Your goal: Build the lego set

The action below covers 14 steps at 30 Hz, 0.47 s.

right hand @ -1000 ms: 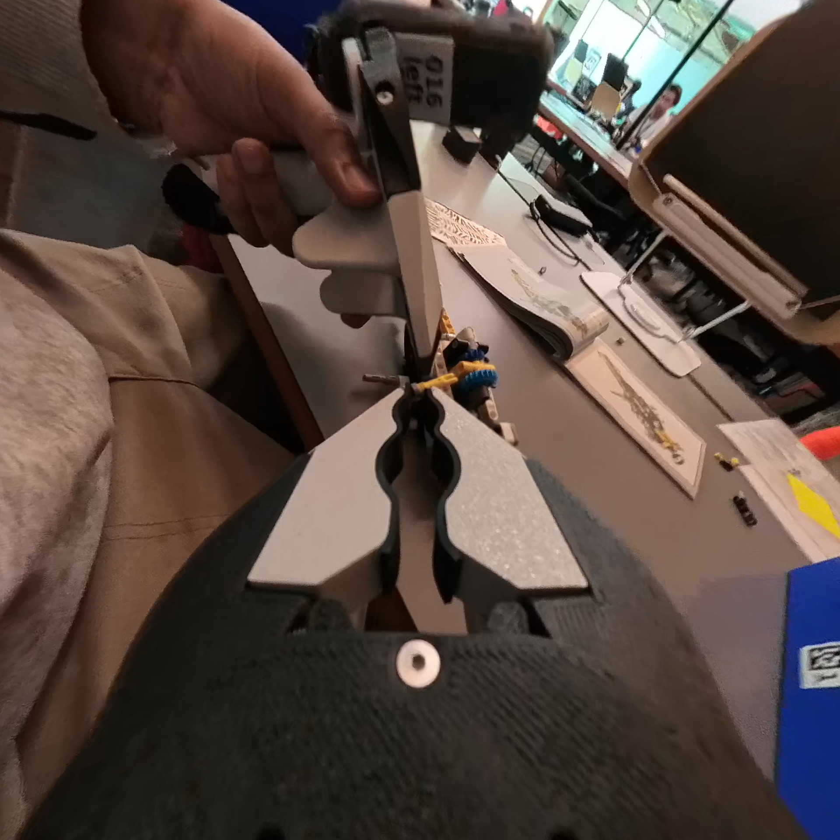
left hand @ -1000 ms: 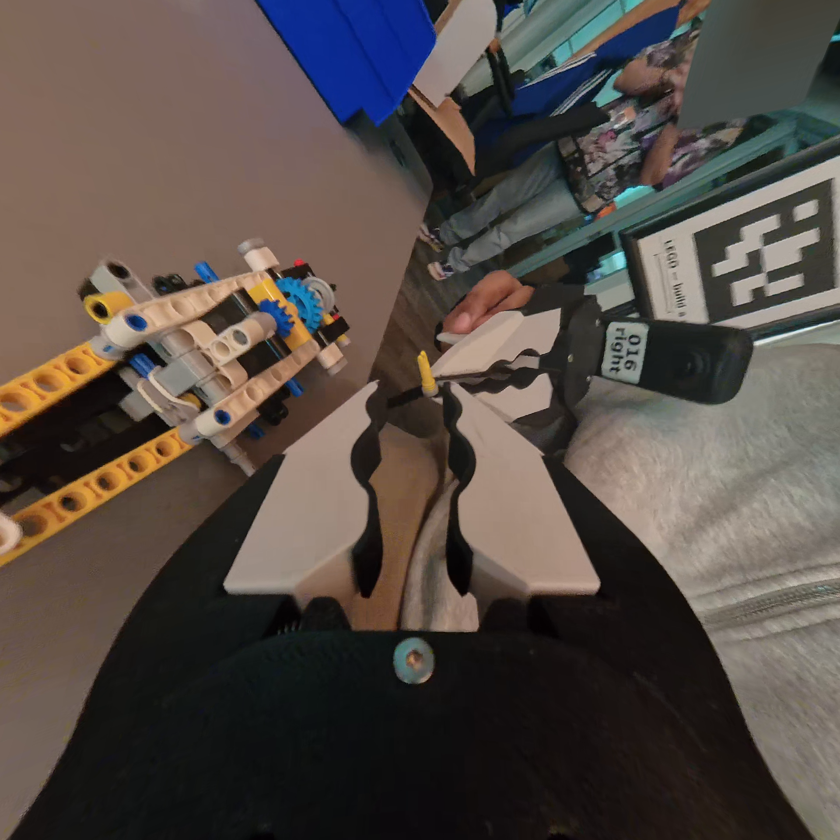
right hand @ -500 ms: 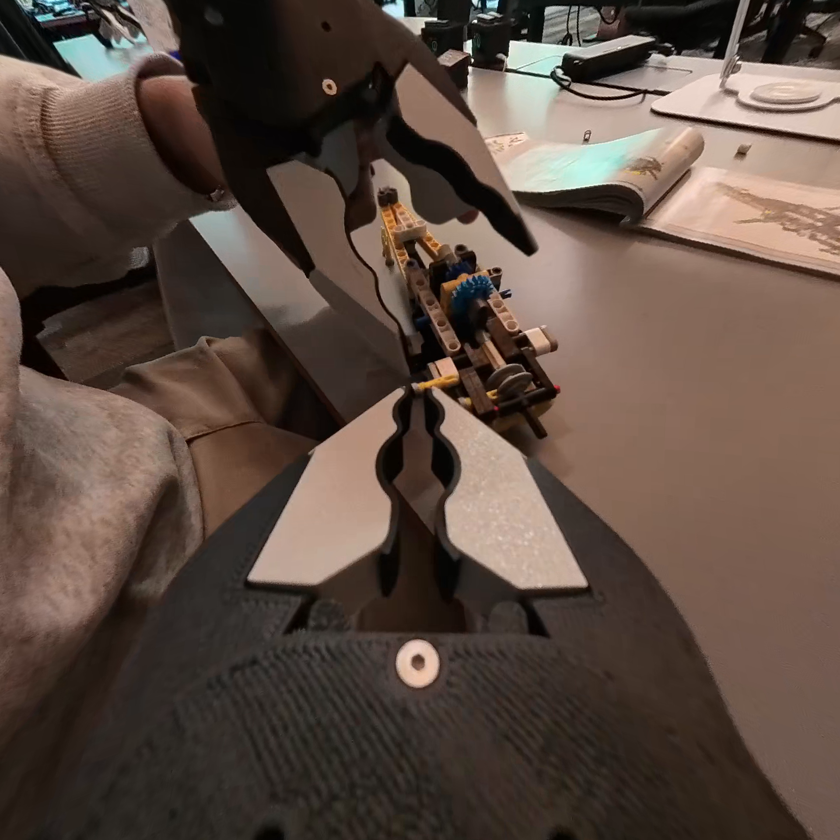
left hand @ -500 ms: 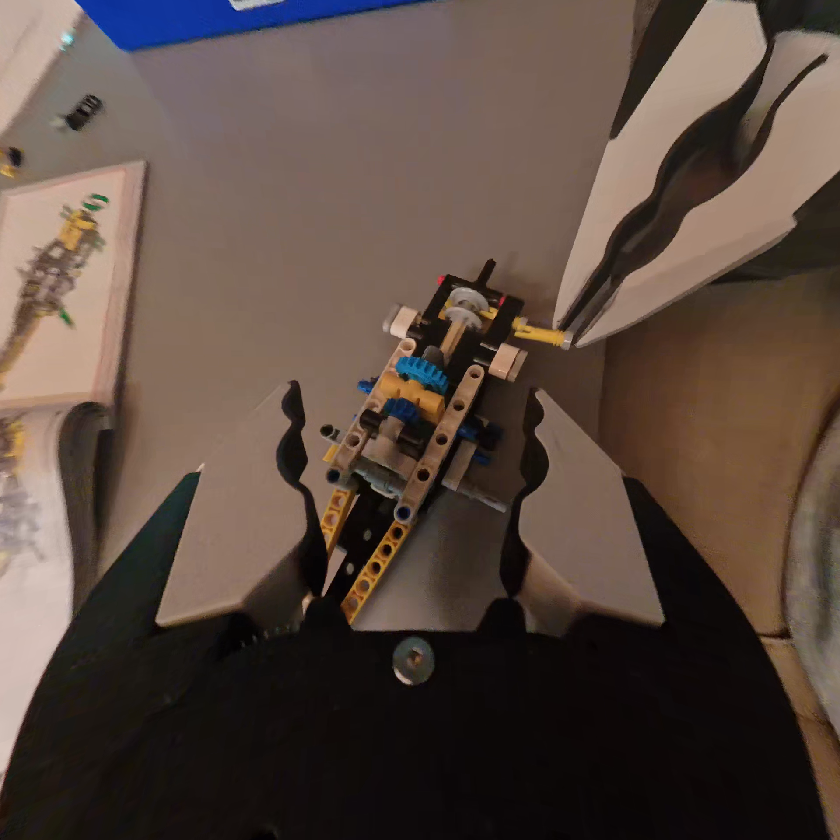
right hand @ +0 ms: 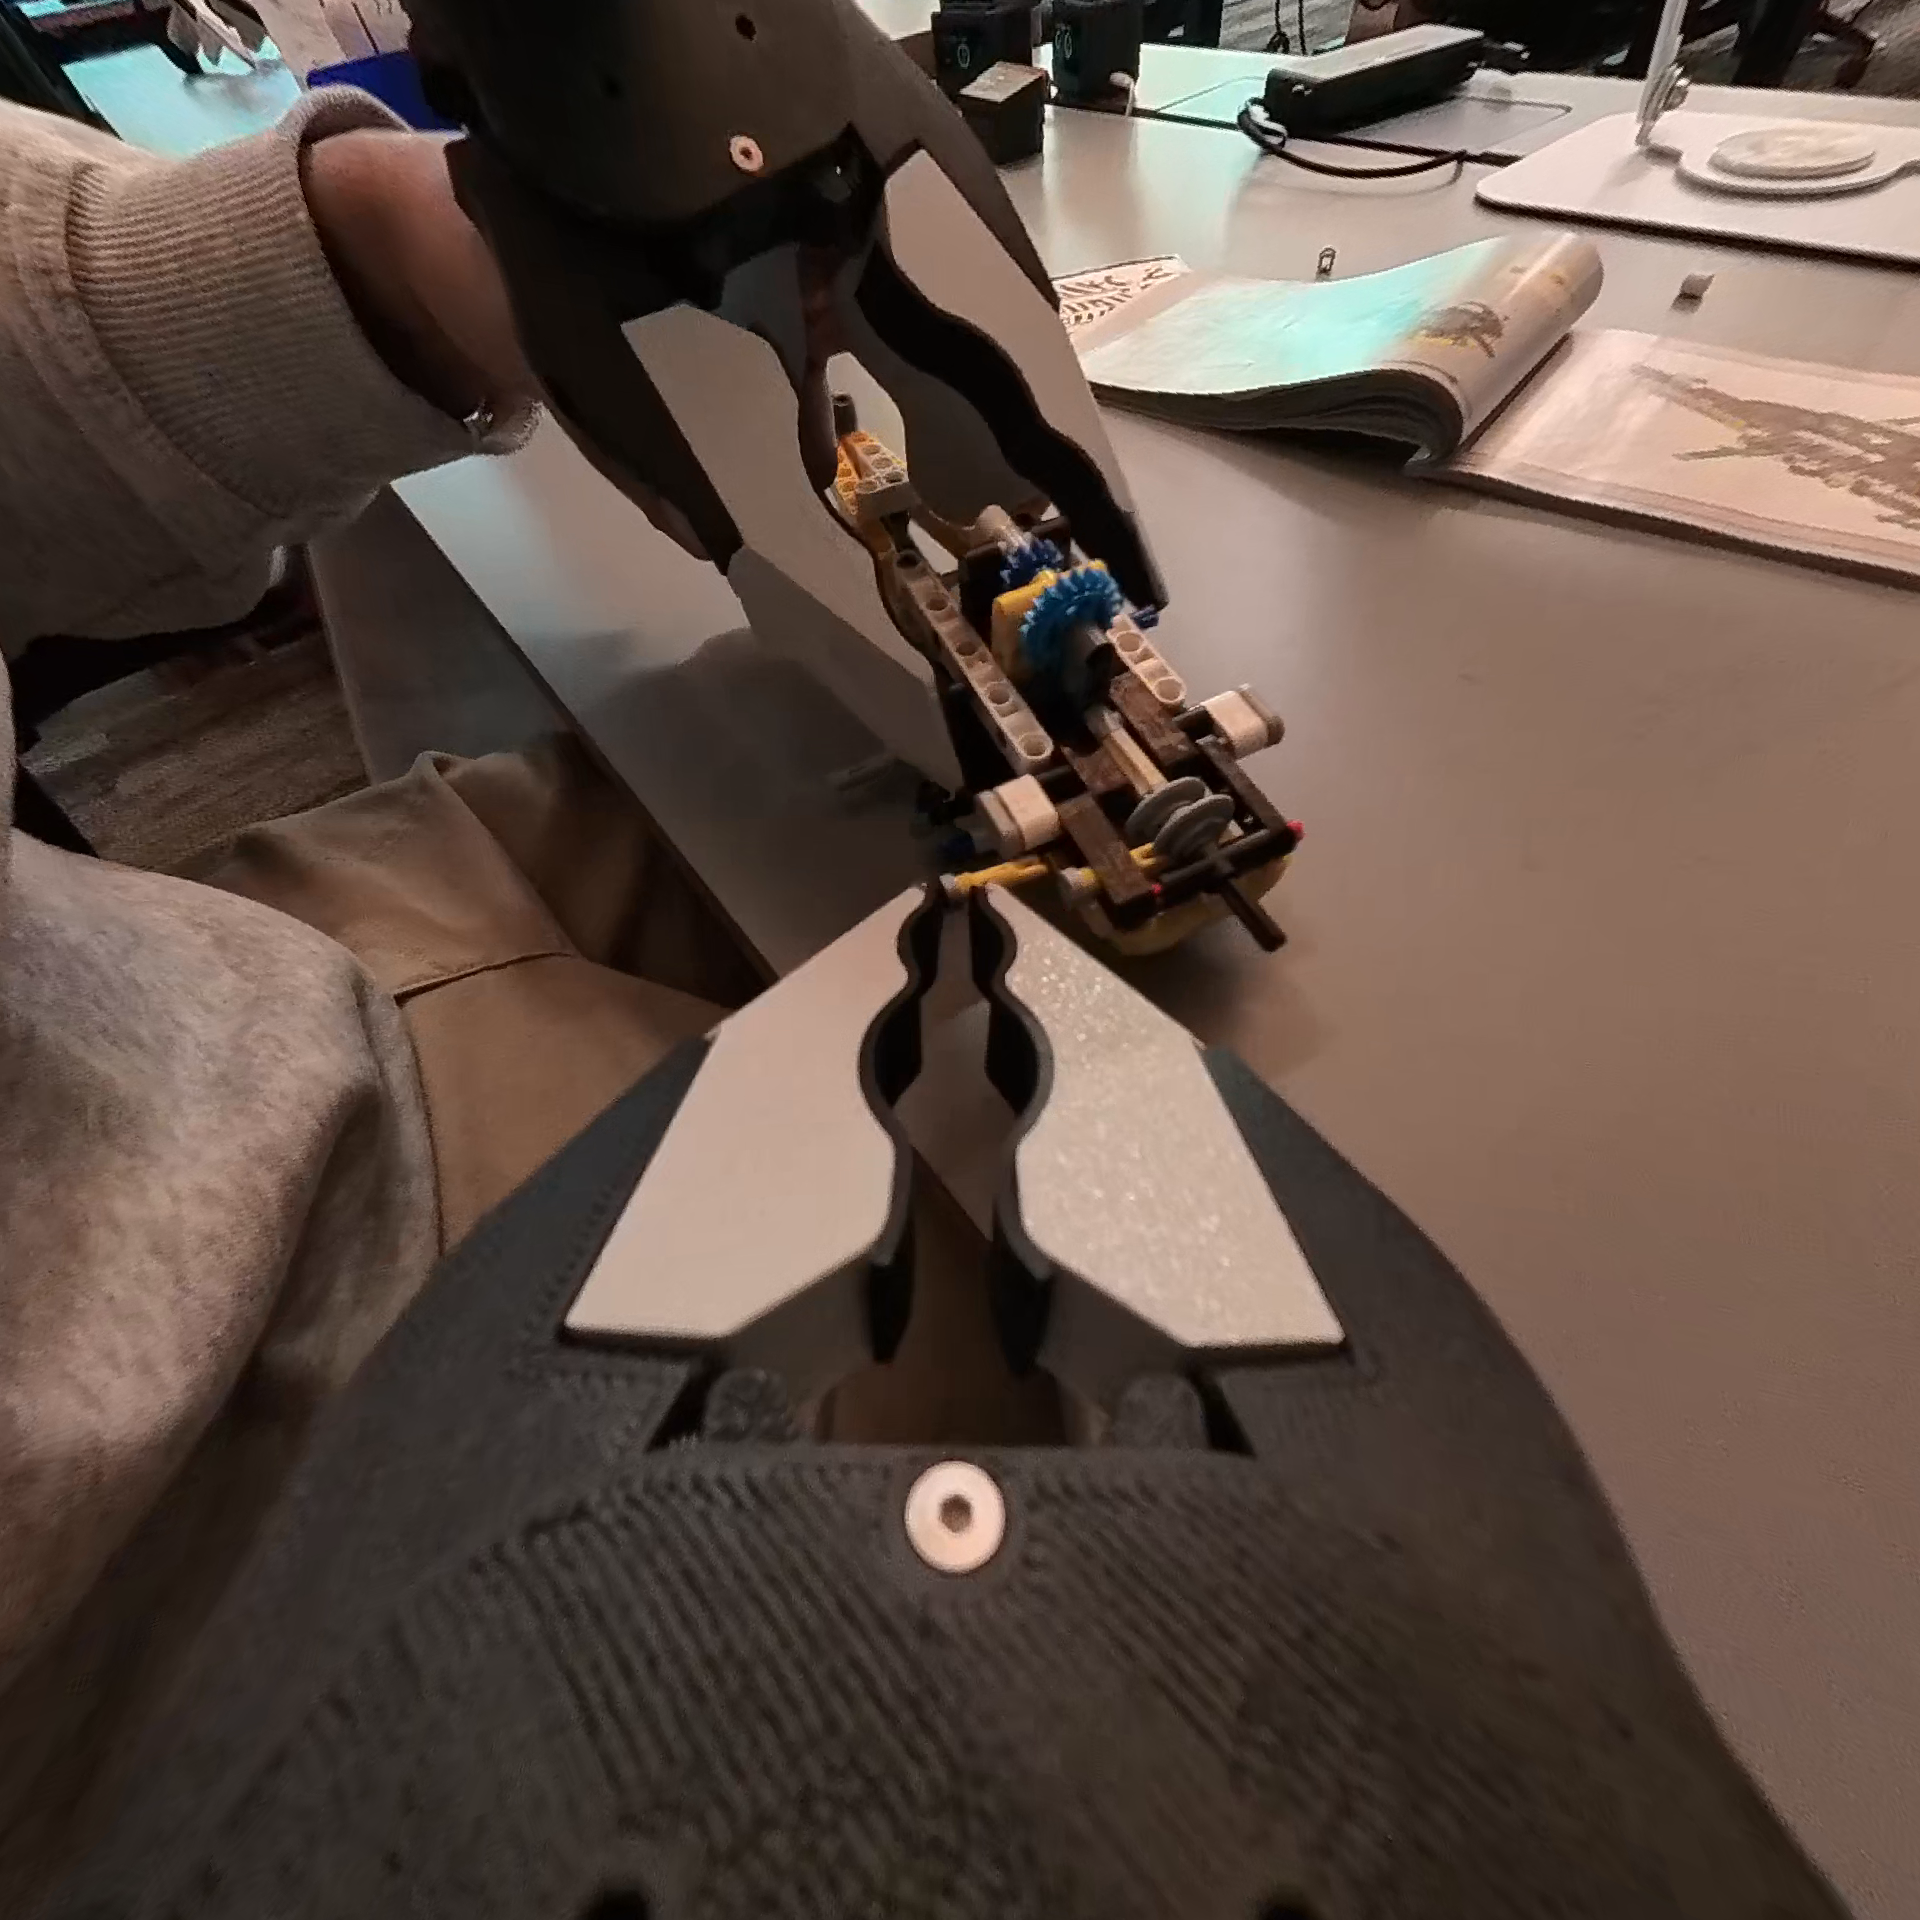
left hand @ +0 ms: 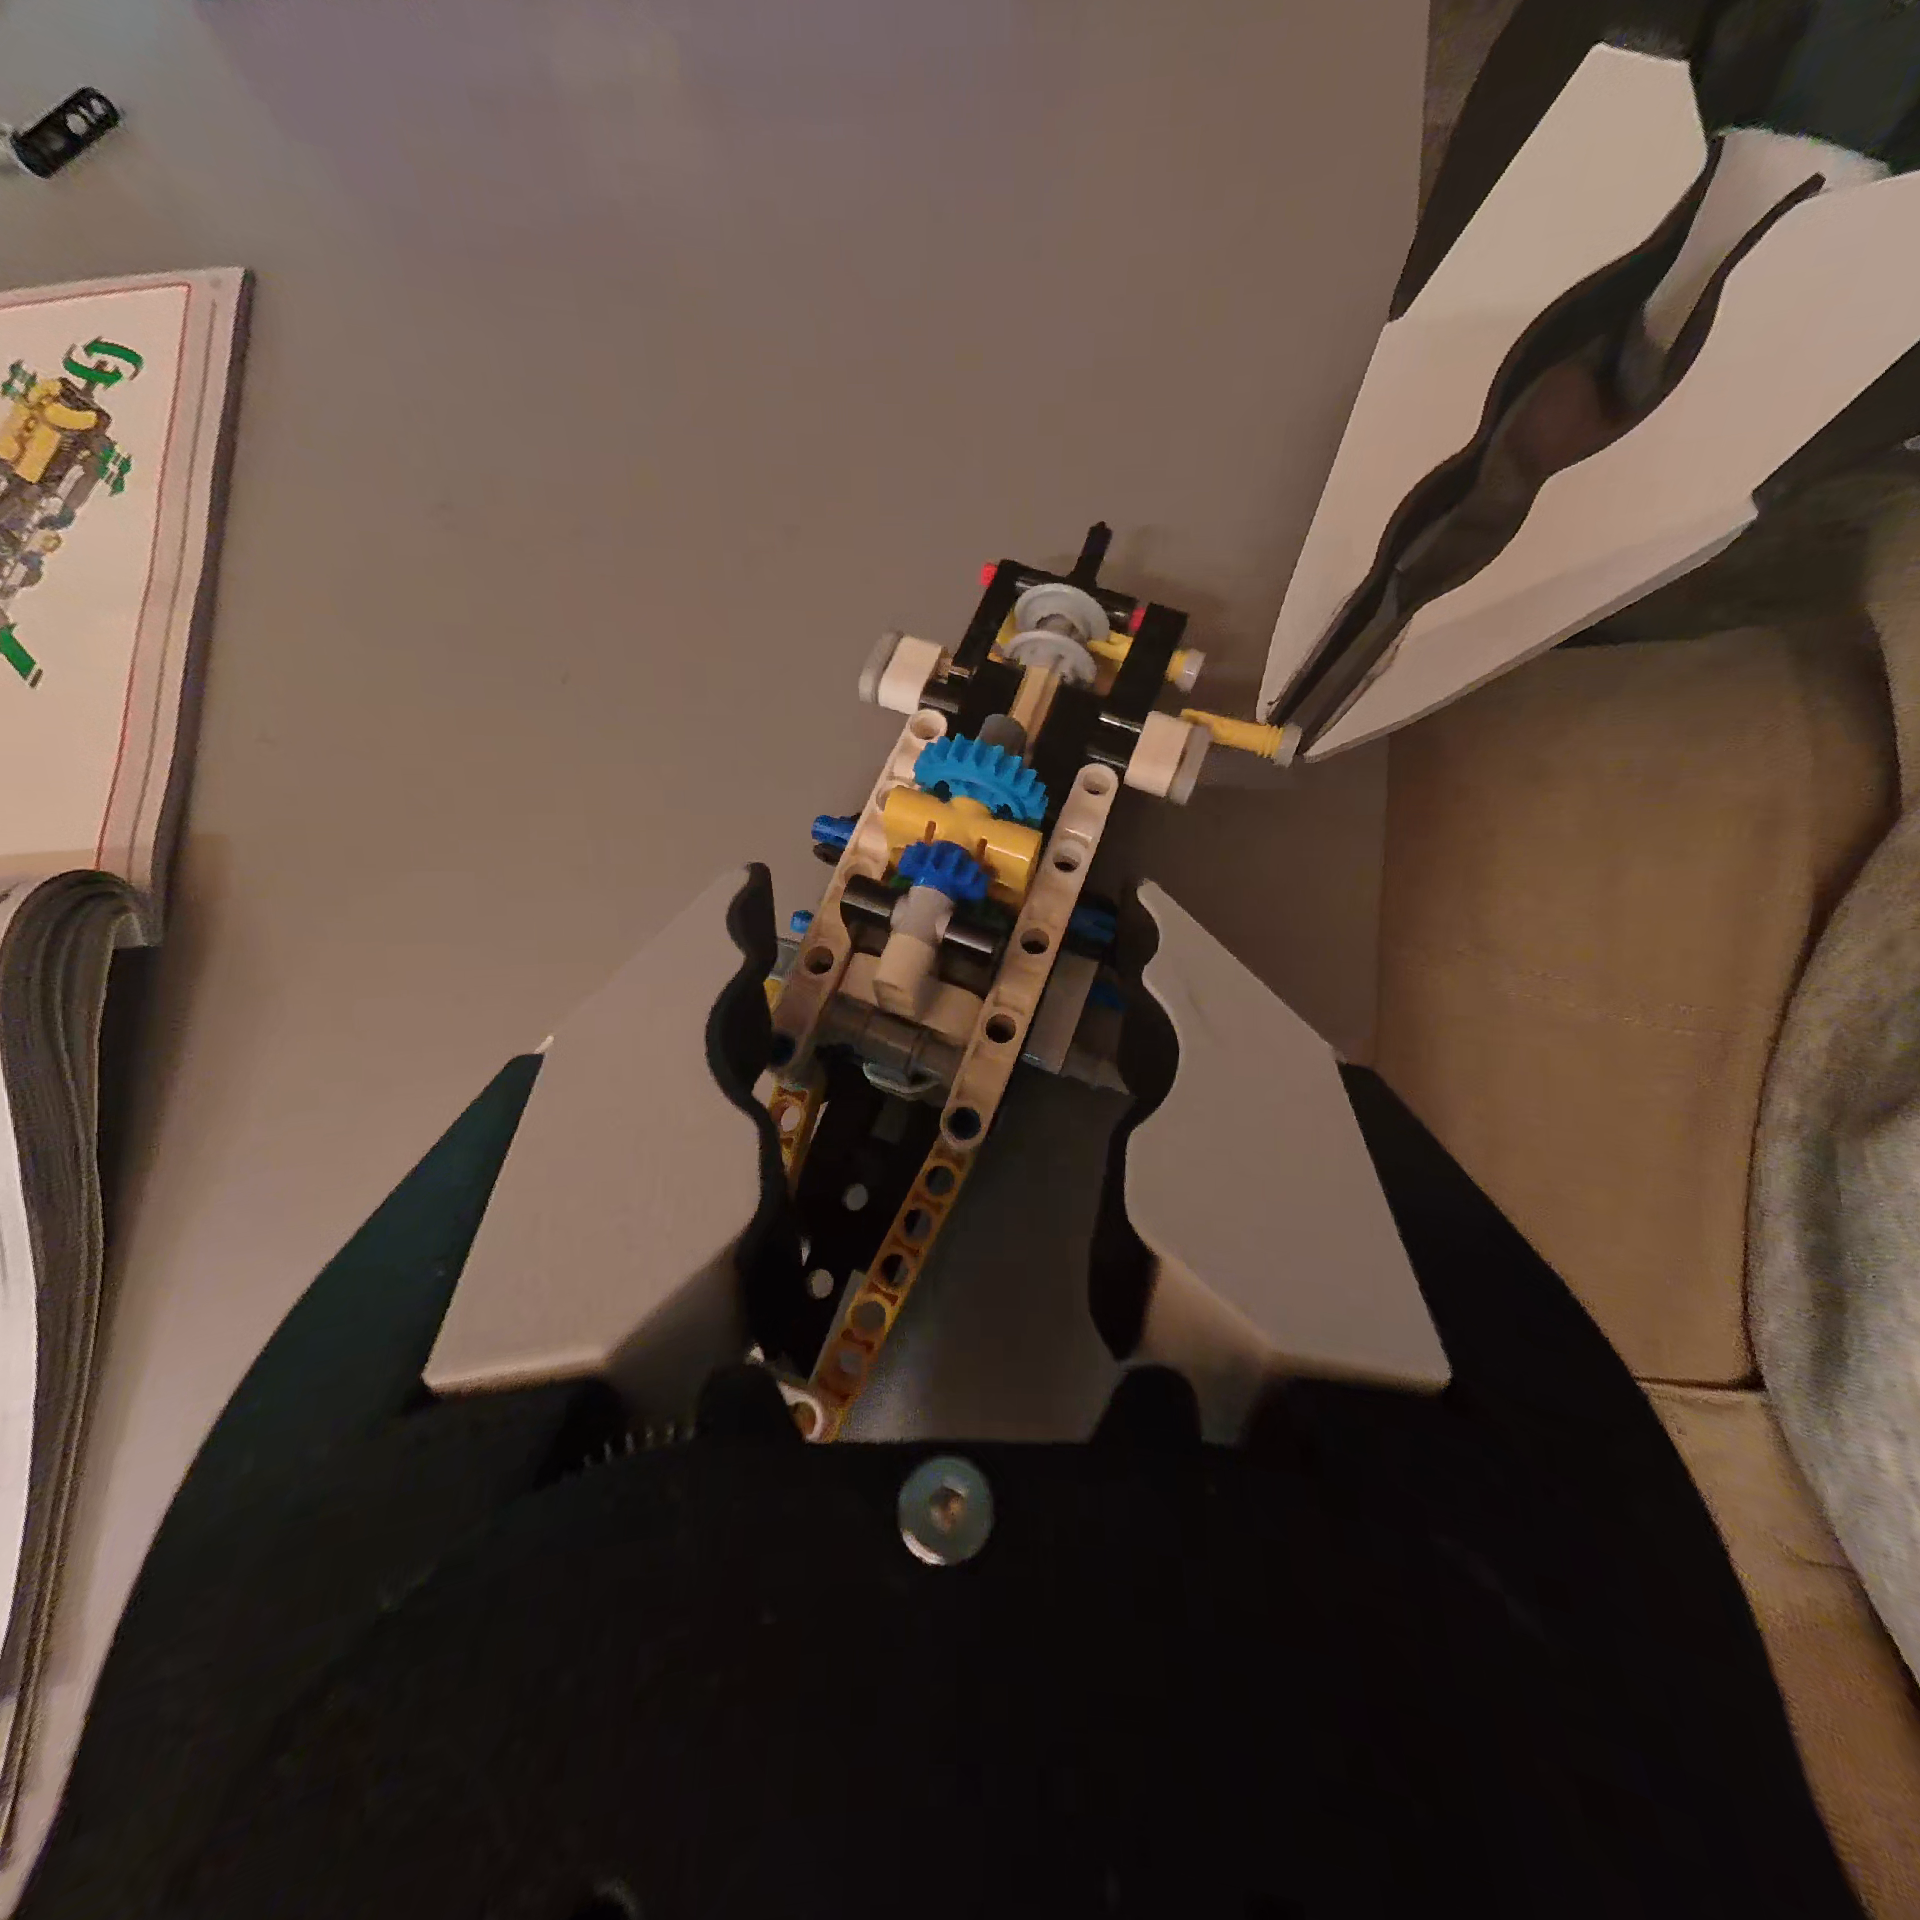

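Left wrist view looks down on the lego model [left hand: 971, 883], a long frame of yellow and tan beams with two blue gears [left hand: 977, 792] and grey discs at its far end, lying on the grey table [left hand: 644, 436] close to the table's near edge. The left gripper [left hand: 940, 904] hangs over the model with its jaws spread wide, one finger on each side of the beams; whether the pads touch the sides is hard to tell. At the far right the right gripper [left hand: 1288, 743] comes in from beyond the table edge with its tips pinched together on the end of a small yellow axle pin [left hand: 1236, 736], which points sideways into a white bush on the model's flank. Right wrist view shows the same from the side: the right gripper [right hand: 954, 902] clamped on the yellow axle pin [right hand: 1003, 876] at the near corner of the lego model [right hand: 1101, 748], and the left gripper [right hand: 1049, 691] straddling the model from above, held by a hand [right hand: 416, 260] in a grey sleeve. An open instruction booklet [left hand: 94, 623] lies on the table to the left of the model, and a small black piece [left hand: 64, 123] sits farther off
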Tool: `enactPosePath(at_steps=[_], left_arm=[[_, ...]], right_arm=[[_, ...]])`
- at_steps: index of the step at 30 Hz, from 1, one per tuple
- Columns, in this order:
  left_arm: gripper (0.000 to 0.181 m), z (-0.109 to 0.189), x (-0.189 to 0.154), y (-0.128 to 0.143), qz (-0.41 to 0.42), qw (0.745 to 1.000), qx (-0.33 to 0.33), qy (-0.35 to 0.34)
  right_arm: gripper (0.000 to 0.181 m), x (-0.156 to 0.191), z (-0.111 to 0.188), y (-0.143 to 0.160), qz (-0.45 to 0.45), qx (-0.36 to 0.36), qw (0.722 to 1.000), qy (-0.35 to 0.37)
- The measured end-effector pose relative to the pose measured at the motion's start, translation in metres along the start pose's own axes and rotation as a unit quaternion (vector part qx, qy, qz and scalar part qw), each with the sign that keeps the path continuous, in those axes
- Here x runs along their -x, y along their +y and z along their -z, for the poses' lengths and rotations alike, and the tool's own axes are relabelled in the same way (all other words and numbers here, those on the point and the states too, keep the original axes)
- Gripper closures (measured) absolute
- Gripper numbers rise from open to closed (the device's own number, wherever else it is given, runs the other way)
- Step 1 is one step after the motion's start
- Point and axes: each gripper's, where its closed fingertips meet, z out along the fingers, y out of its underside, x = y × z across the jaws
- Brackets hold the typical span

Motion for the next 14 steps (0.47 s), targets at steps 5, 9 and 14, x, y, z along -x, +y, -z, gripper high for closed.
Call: enactPosePath(at_steps=[5,9,14], left_arm=[[0.122,0.0012,-0.0009,-0.0001,-0.001,1.0,-0.004,0.01],[0.122,0.002,-0.0015,0.0,-0.004,1.0,-0.007,0.02],[0.123,0.0024,-0.0014,-0.0003,-0.004,1.0,-0.009,0.027]], right_arm=[[0.177,-0.004,0.0019,-0.0044,0.007,-0.011,1.0,0.01],[0.178,-0.007,0.0027,-0.0063,-0.001,-0.018,1.0,0.005],[0.178,-0.0063,0.0014,-0.0059,-0.003,-0.018,1.0,-0.001]])
